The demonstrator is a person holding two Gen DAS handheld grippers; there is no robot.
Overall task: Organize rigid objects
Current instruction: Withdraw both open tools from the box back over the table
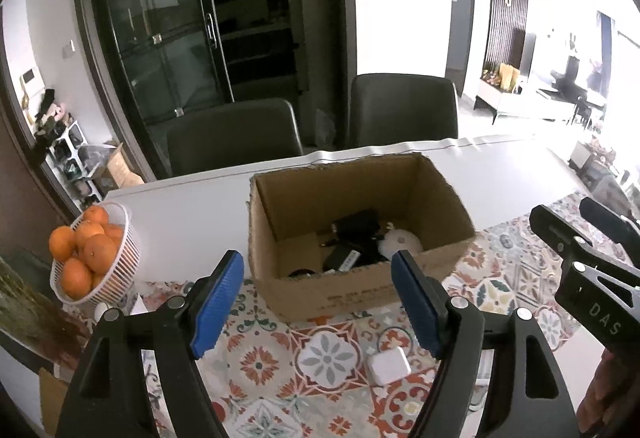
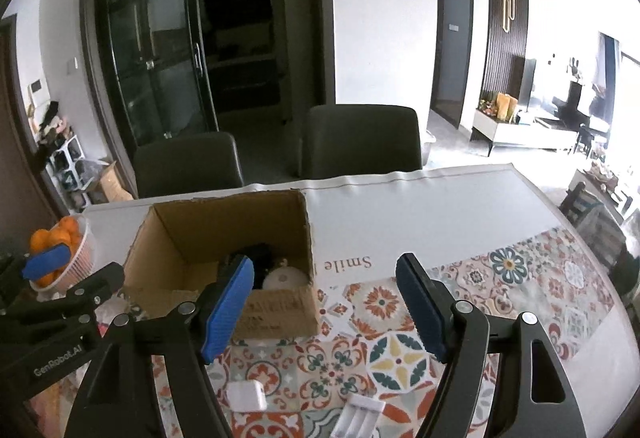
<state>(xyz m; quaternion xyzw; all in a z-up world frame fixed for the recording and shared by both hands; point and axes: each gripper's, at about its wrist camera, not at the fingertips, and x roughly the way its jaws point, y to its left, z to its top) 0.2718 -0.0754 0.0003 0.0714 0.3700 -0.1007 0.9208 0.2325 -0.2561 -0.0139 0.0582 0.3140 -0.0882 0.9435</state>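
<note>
A white ribbed plastic basket of oranges point(image 1: 120, 238) is seen at the counter's left edge, kept apart from the sorting area. The left claw point(image 1: 318, 302) is held wide open with nothing between its blue pads, raised above the patterned tile-print cloth point(image 1: 260, 362). Below it, toward the counter's near edge, a white square plug-style charger block point(image 1: 389, 365) lies loose on the cloth, judged to be awaiting collection. At the counter's middle stands an open brown cardboard box point(image 1: 352, 290), its open top facing up for dropping items in; black gadgets point(image 1: 356, 228) and a white rounded device point(image 1: 400, 244) are already inside. The right claw point(image 2: 326, 304) is likewise open and empty, poised just right of the box. A white ribbed battery-holder-like piece point(image 2: 360, 414) lies at the near edge, cut off by the right wrist view's bottom border.

Hard to make out: the black items in the box are heaped in shadow and cannot be identified singly. The box's printed label is unreadable. The counter's right far corner is washed out by window glare.
</note>
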